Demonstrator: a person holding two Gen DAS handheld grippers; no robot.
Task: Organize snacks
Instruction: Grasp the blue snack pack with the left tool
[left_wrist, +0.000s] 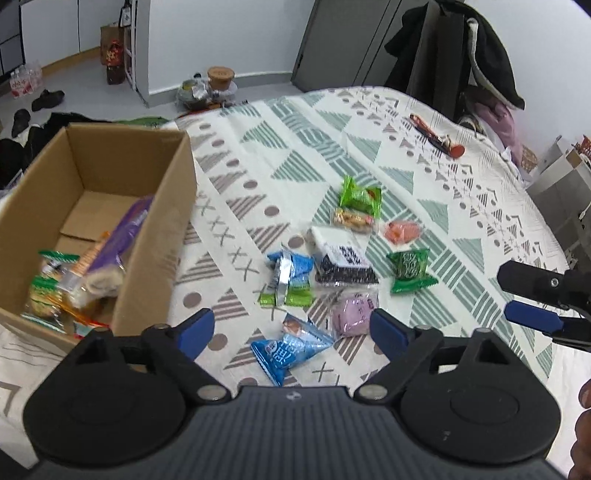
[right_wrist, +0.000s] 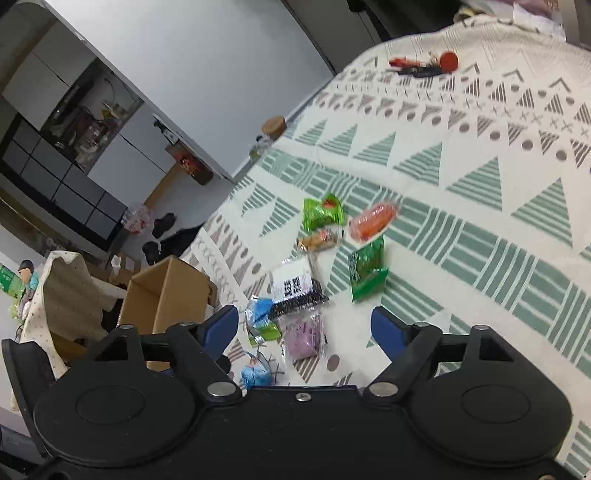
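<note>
A cardboard box (left_wrist: 110, 206) stands open at the left of the left wrist view, on the patterned bedspread. Inside it lie a long purple packet (left_wrist: 122, 240) leaning against the right wall and several clear and green-edged packets (left_wrist: 44, 291) at the lower left corner.

The loose snacks are clustered at the frame's centre: a bright green packet (left_wrist: 360, 195) at the top, a clear packet of brown pieces (left_wrist: 352, 219) just below it, an orange-pink packet (left_wrist: 402, 232) to the right, a dark green packet (left_wrist: 410, 269), a white-and-black packet (left_wrist: 341, 258), a blue-and-green packet (left_wrist: 290, 277), a lilac packet (left_wrist: 352, 314) and a blue triangular packet (left_wrist: 288, 349) lowest.
</note>
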